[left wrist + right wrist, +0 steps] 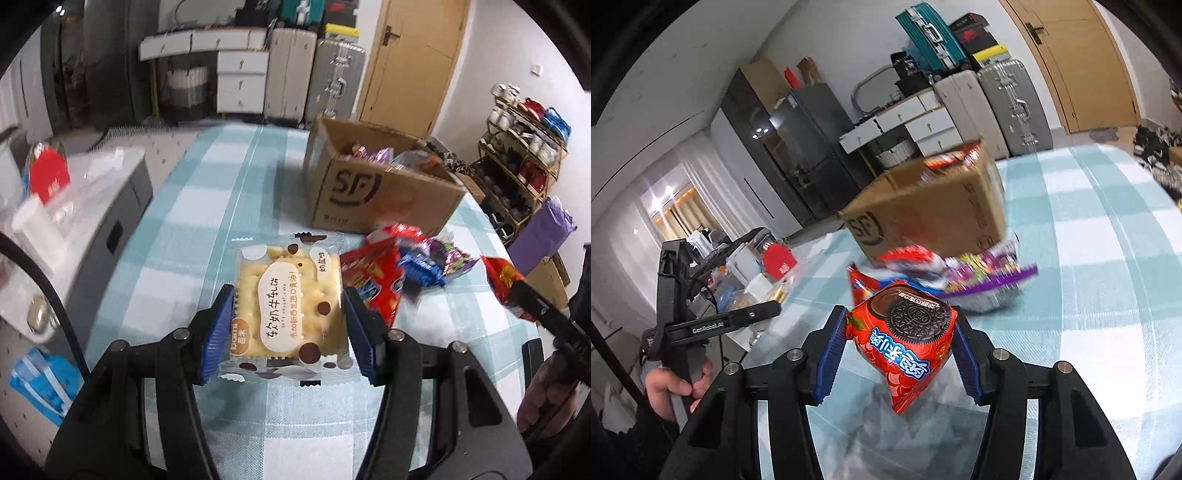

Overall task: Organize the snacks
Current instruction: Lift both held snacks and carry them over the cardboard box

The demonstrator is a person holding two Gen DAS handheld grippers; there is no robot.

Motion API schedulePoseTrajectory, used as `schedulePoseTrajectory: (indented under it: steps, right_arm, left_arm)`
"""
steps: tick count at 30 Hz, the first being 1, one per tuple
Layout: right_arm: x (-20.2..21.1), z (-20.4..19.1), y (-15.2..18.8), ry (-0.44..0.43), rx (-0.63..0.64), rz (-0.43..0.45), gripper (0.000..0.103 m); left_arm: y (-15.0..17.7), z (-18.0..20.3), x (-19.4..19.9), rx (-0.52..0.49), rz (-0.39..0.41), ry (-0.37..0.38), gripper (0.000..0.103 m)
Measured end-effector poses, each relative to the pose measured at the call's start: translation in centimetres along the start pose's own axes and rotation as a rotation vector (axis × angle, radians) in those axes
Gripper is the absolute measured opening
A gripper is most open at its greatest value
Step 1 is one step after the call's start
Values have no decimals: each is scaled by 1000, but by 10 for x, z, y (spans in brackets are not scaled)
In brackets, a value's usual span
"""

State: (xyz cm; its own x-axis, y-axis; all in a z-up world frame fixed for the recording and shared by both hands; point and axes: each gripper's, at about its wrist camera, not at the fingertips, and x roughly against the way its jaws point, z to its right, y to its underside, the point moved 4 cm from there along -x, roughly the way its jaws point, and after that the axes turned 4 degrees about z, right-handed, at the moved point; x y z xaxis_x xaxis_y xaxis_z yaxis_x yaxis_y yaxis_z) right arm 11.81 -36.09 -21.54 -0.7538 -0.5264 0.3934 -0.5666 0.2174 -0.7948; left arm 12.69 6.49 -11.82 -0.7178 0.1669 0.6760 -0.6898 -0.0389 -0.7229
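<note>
My left gripper [290, 325] is shut on a clear cracker packet [290, 306] with a cream label, held flat above the checked tablecloth [207, 206]. My right gripper [899, 347] is shut on a red Oreo packet [905, 343], held above the table; that packet also shows at the right in the left wrist view [502, 280]. An open cardboard box [373, 184] marked SF stands further back with several snacks inside; it also shows in the right wrist view [931, 210]. A pile of loose snack packets [402, 266] lies in front of it, also in the right wrist view [945, 273].
A grey side cabinet [88, 206] with a red box and white items stands left of the table. Suitcases [314, 74] and white drawers stand at the far wall. A shoe rack [517, 162] is at the right. A purple bag [543, 232] sits by the table's right edge.
</note>
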Motion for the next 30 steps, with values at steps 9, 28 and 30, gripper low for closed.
schedulePoseTrajectory:
  steps: [9, 28, 30]
  right_arm:
    - [27, -52, -57, -80, 43, 51, 55]
    - [29, -108, -183, -102, 142, 91, 55]
    - [22, -110, -193, -100, 148, 87, 55]
  left_arm:
    - [-46, 32, 42, -73, 101, 85, 55]
    - [-166, 65, 88, -138, 133, 176, 55]
    - [-180, 69, 80, -132, 118, 190, 55]
